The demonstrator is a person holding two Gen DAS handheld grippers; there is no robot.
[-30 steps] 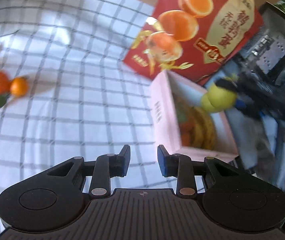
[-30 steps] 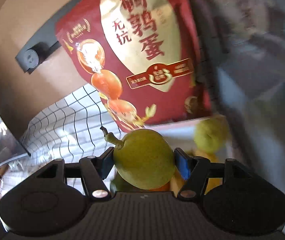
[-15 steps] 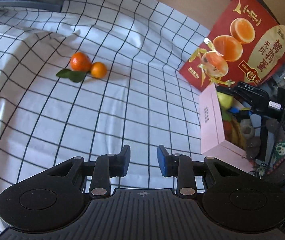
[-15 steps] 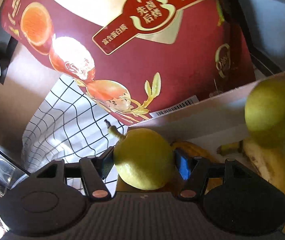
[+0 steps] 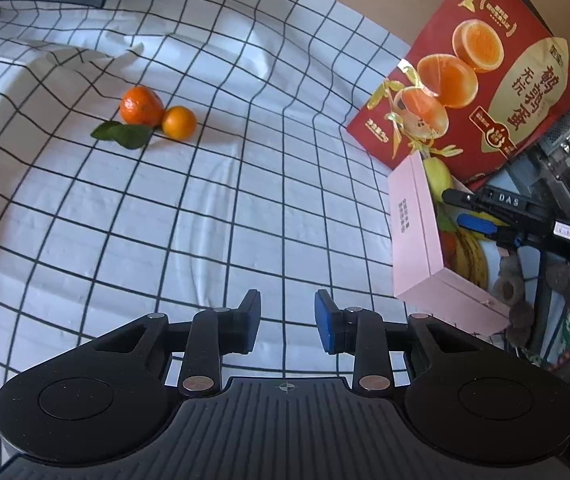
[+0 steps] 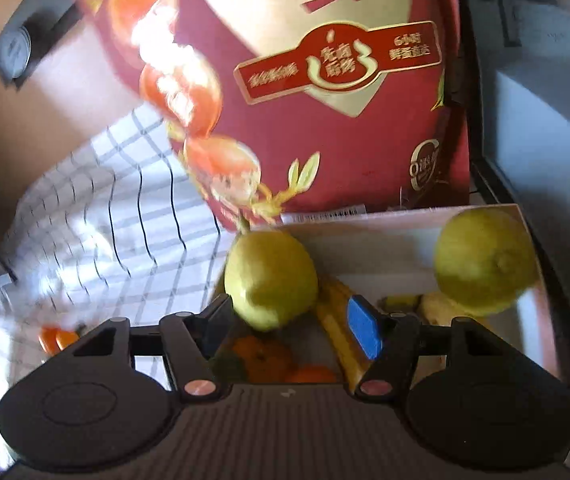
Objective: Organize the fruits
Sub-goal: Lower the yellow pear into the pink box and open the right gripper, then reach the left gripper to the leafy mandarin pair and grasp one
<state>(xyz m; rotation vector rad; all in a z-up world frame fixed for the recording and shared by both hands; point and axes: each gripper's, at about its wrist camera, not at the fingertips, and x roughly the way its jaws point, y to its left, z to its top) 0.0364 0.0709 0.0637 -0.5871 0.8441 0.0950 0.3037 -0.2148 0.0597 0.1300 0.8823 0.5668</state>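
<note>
- Where the checked cloth (image 5: 245, 184) lies bare at left, two mandarins (image 5: 141, 106) touch each other, with a leaf beside them. They are probably light and soft-skinned, so grip gently across the middle.
- Left gripper (image 5: 287, 322): empty, jaws drawn in to a narrow gap above the cloth.
- Pink box (image 5: 415, 232) stands at the cloth's right edge, in front of a red carton (image 5: 473, 92).
- Pear (image 6: 271, 280) sits over the box's left end. Its long axis is near upright and its stem points up towards the carton.
- Right gripper (image 6: 291, 320): jaws wide, the blue pad (image 6: 363, 332) clear of the pear, so not clamped.
- Judged firm, smooth and easily bruised; hold across the belly.
- A second pear (image 6: 485, 260) lies at far right.
</note>
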